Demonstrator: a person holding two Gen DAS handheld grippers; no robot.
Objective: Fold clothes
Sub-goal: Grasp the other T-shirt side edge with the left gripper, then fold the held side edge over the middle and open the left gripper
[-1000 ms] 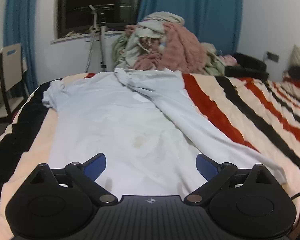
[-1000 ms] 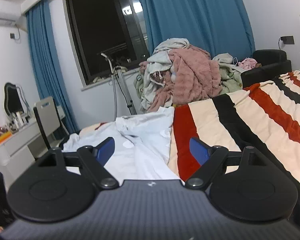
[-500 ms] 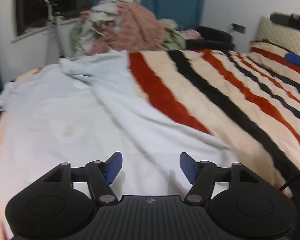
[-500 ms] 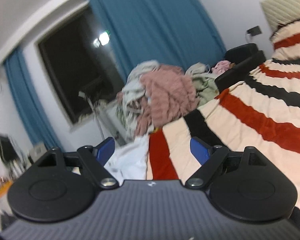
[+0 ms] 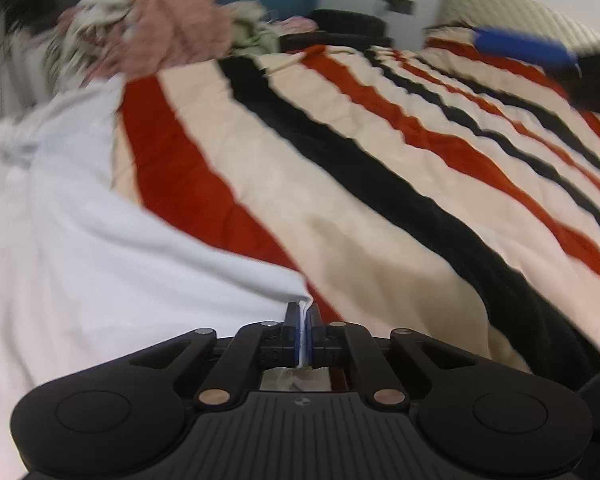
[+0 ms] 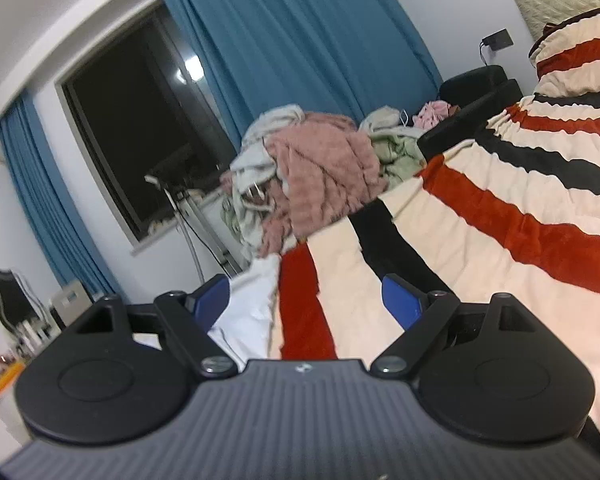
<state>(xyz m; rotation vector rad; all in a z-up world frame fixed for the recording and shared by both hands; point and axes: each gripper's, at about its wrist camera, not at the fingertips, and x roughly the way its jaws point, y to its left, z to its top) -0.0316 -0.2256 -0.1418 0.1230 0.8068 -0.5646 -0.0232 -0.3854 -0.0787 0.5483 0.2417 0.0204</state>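
Covering nearly the whole scene, a striped blanket (image 5: 380, 208) in cream, red and black spreads over the bed from 6 o'clock up to 2 o'clock in the left wrist view. On it, filling the 9 o'clock side, lies the white garment (image 5: 80, 248), its near corner running down to 6 o'clock. Beyond the bed at 11 o'clock sits a heap of clothes (image 5: 152, 28), pink and pale green, blurred here but sharper in the right wrist view, where blue curtains (image 6: 300, 60) and a dark window (image 6: 140, 120) stand behind it. The left gripper (image 5: 303, 326) has just been closing, and its jaws are now pinched together on the white garment's corner, a thin edge of cloth showing between the pads. The right gripper (image 6: 306, 300) hangs above the blanket with its jaws wide apart and nothing between them.
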